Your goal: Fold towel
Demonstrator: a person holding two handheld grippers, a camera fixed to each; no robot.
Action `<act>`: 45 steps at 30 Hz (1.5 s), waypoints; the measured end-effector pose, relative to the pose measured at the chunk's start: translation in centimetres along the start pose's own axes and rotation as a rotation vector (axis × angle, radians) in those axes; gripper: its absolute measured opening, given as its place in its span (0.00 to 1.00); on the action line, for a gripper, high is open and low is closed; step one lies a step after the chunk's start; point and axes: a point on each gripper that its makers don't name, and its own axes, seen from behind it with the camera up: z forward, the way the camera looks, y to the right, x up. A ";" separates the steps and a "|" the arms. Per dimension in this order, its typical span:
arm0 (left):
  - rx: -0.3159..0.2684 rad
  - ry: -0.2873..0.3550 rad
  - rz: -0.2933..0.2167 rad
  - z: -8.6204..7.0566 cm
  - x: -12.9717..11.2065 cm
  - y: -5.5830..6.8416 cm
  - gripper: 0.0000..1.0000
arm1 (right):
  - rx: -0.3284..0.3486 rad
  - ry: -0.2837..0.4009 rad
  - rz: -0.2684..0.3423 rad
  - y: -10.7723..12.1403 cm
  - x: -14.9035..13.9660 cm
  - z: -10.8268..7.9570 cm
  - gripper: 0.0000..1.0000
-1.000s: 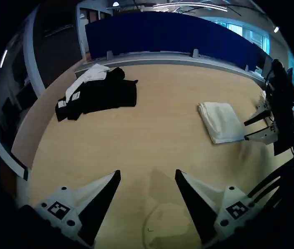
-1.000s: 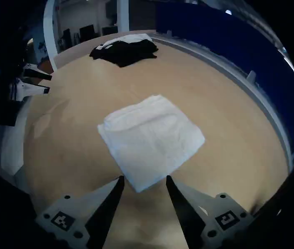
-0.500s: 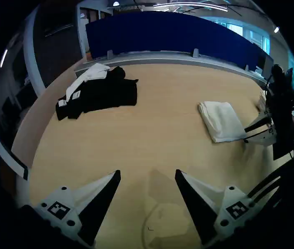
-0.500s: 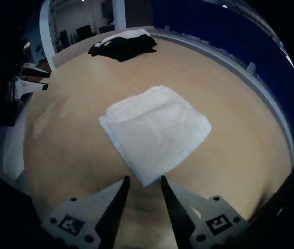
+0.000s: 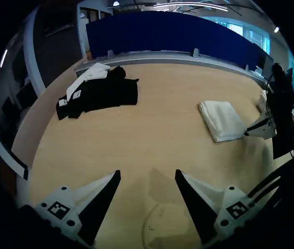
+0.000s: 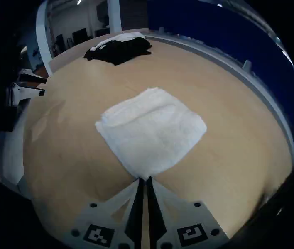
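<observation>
The white towel (image 6: 151,130) is seen folded into a rough square, laid flat on the light wood surface (image 6: 230,137). It is placed at centre of the right gripper view and at centre right of the left gripper view. The right tool (image 6: 145,180) is seen at bottom centre of its own view with its fingers drawn together, only a thin slit left between them. Its tips are clamped on the towel's near corner, which is pointed down the frame. In the left gripper view the same tool is seen at the right edge, its tip touching the towel's lower right corner. The left tool (image 5: 147,172) is held wide apart at the bottom of its own view. Nothing is gripped between its fingers and bare surface is seen beyond them, with a faint shadow cast on the wood between the tips. It is kept well apart from the towel. In the right gripper view it is seen at the left edge, fingers spread, by the rim of the surface. A pile of black clothing (image 5: 101,93) is laid at upper left of the left gripper view, with a white garment (image 5: 89,74) touching its far side. The pile is well apart from the towel. A blue partition (image 5: 167,33) is set along the far edge of the surface, at top of the frame.
</observation>
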 end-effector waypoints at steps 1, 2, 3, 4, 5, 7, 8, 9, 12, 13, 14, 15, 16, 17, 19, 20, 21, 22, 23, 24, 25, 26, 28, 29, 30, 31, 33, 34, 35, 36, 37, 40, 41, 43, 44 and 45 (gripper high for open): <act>0.000 0.000 0.000 -0.1 0.0 0.0 0.98 | -0.002 0.006 -0.005 0.0 0.3 -0.2 0.05; -0.001 0.000 0.000 -0.1 0.0 0.0 0.98 | -0.004 0.011 -0.009 0.1 0.6 -0.3 0.05; -0.001 0.000 -0.001 -0.2 0.1 0.1 0.97 | -0.006 0.019 -0.014 0.1 1.0 -0.6 0.05; -0.002 0.000 -0.002 -0.2 0.1 0.1 0.98 | -0.008 0.029 -0.020 0.2 1.5 -0.9 0.05; -0.003 0.000 -0.003 -0.3 0.1 0.1 0.98 | -0.009 0.039 -0.024 0.3 1.9 -1.2 0.05; -0.003 0.001 -0.004 -0.4 0.2 0.2 0.98 | -0.012 0.057 -0.037 0.5 3.1 -2.0 0.05; -0.003 0.002 -0.004 -0.4 0.3 0.2 0.98 | -0.014 0.066 -0.044 0.6 3.6 -2.3 0.05; -0.003 0.004 -0.005 -0.4 0.4 0.2 0.98 | -0.017 0.075 -0.052 0.8 4.2 -2.8 0.05; -0.003 0.011 -0.008 -0.5 0.7 0.4 0.98 | -0.029 0.104 -0.077 1.3 6.1 -4.3 0.05; -0.004 0.014 -0.010 -0.6 0.9 0.4 0.98 | -0.033 0.116 -0.086 1.5 6.8 -4.9 0.05; -0.004 0.017 -0.012 -0.6 1.0 0.4 0.98 | -0.038 0.126 -0.093 1.6 7.5 -5.4 0.05; -0.005 0.020 -0.014 -0.7 1.2 0.5 0.98 | -0.041 0.137 -0.099 1.8 8.1 -5.9 0.05; -0.007 0.025 -0.016 -0.7 1.4 0.5 0.98 | -0.045 0.149 -0.106 2.0 8.9 -6.5 0.05; -0.008 0.028 -0.017 -0.8 1.5 0.6 0.97 | -0.048 0.160 -0.111 2.1 9.5 -7.0 0.05; -0.009 0.036 -0.019 -0.9 1.9 0.7 0.98 | -0.055 0.182 -0.120 2.5 10.9 -8.1 0.05; -0.010 0.040 -0.019 -1.0 2.1 0.7 0.98 | -0.058 0.193 -0.124 2.7 11.5 -8.6 0.05; -0.010 0.043 -0.019 -1.1 2.3 0.8 0.98 | -0.061 0.202 -0.129 2.9 12.1 -9.1 0.05; -0.011 0.047 -0.019 -1.2 2.5 0.8 0.98 | -0.064 0.211 -0.134 3.0 12.7 -9.6 0.05; -0.012 0.050 -0.019 -1.3 2.7 0.9 0.98 | -0.067 0.220 -0.138 3.2 13.2 -10.1 0.05; -0.013 0.053 -0.018 -1.3 2.9 0.9 0.98 | -0.071 0.227 -0.143 3.4 13.7 -10.6 0.05; -0.014 0.057 -0.018 -1.4 3.0 1.0 0.98 | -0.075 0.234 -0.147 3.6 14.1 -11.2 0.05; -0.015 0.060 -0.018 -1.4 3.2 1.0 0.98 | -0.079 0.240 -0.152 3.8 14.6 -11.6 0.05; -0.018 0.065 -0.020 -1.5 3.4 1.2 0.98 | -0.086 0.247 -0.156 4.3 15.2 -12.5 0.05; -0.019 0.067 -0.021 -1.5 3.6 1.2 0.98 | -0.089 0.250 -0.158 4.5 15.4 -12.9 0.05; -0.020 0.068 -0.022 -1.6 3.6 1.3 0.98 | -0.093 0.252 -0.158 4.7 15.6 -13.2 0.05; -0.020 0.070 -0.024 -1.6 3.7 1.3 0.98 | -0.097 0.254 -0.158 5.0 15.7 -13.6 0.05; -0.021 0.072 -0.025 -1.6 3.9 1.4 0.98 | -0.105 0.258 -0.156 5.5 15.9 -14.1 0.05; -0.022 0.073 -0.026 -1.7 3.9 1.4 0.98 | -0.108 0.261 -0.154 5.8 16.0 -14.4 0.05; -0.023 0.073 -0.026 -1.8 4.0 1.5 0.98 | -0.110 0.263 -0.151 6.1 16.1 -14.7 0.05; -0.024 0.073 -0.026 -1.8 4.0 1.6 0.98 | -0.113 0.266 -0.147 6.4 16.2 -15.0 0.05; -0.024 0.074 -0.025 -1.9 4.0 1.6 0.98 | -0.116 0.269 -0.142 6.7 16.2 -15.3 0.05; -0.023 0.073 -0.024 -1.9 4.0 1.8 0.98 | -0.125 0.277 -0.125 7.8 16.3 -16.1 0.05; -0.022 0.073 -0.024 -1.9 4.0 1.8 0.98 | -0.128 0.280 -0.119 8.2 16.3 -16.3 0.05; -0.020 0.071 -0.025 -1.9 3.9 1.8 0.98 | -0.135 0.283 -0.107 9.1 16.2 -17.0 0.05; -0.020 0.070 -0.026 -1.9 3.9 1.9 0.98 | -0.138 0.285 -0.102 9.5 16.2 -17.3 0.05; -0.020 0.070 -0.025 -1.9 4.0 1.9 0.98 | -0.142 0.286 -0.097 10.0 16.1 -17.6 0.05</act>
